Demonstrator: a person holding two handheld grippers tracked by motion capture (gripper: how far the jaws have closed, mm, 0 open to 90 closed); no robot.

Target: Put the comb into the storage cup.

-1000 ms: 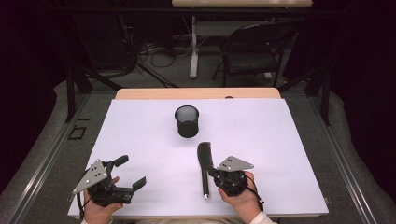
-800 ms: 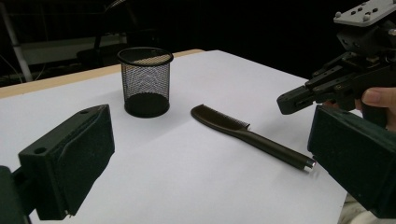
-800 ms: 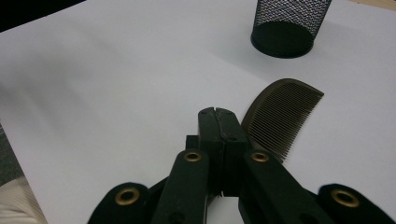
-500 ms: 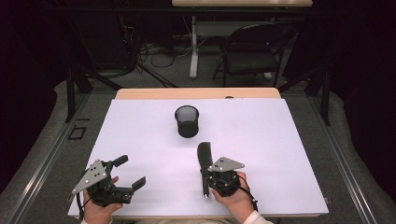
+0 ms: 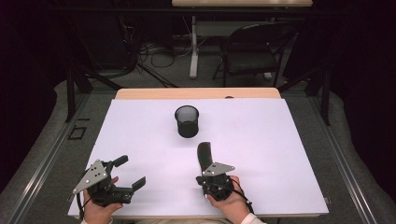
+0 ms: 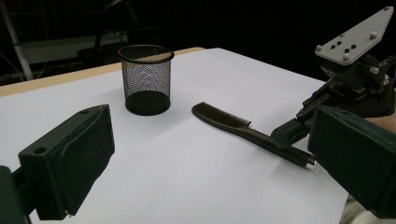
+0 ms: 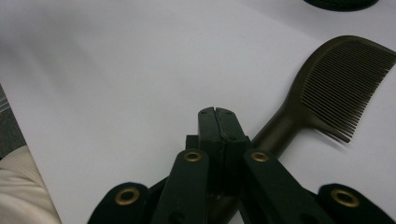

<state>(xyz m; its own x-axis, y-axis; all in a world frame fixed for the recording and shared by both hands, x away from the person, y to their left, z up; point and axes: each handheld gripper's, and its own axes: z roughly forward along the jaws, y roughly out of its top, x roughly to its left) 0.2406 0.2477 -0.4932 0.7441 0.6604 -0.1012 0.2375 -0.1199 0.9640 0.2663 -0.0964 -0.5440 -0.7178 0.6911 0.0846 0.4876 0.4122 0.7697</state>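
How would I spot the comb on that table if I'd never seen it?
Start at the white table and find the black mesh cup near its middle. Just nearer the person lies the dark comb, flat, long-handled, with fine teeth, its handle under the right gripper.

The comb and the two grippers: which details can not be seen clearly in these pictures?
- Comb handle: right gripper view, lower part hidden under the right gripper; whether the shut jaws touch it is unclear.
- Comb teeth: high view, too small.
- Mesh cup inside: left gripper view, too dark.
- Left gripper: cut off by the bottom edge.
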